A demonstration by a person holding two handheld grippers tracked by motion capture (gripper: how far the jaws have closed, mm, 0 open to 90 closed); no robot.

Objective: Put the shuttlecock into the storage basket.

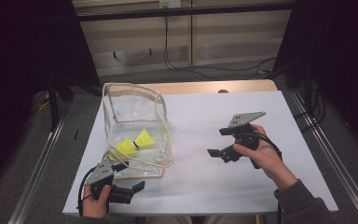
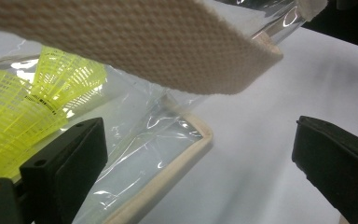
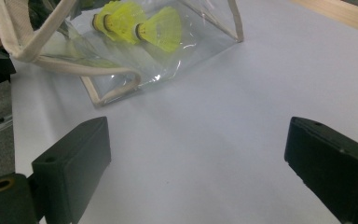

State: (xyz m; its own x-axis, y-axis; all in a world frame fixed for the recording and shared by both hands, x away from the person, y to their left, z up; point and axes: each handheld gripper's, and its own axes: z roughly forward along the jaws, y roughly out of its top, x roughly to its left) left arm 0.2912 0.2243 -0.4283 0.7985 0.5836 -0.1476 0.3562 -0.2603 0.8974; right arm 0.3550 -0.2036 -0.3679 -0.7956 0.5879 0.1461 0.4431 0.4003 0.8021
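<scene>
Clear bag point(image 1: 135, 122) w/ two yellow shuttlecocks point(image 1: 136, 142); both grippers' fingers open.

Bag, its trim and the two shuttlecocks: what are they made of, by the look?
Clear square bag: looks like soft glossy vinyl film, given the see-through walls, creases and bright glints. Beige trim and handle strap: woven cotton-like webbing, matte, with a visible weave. Two yellow shuttlecocks: moulded plastic, probably nylon; the skirts show a fine open lattice. Their dark-banded heads are too small to judge.
</scene>
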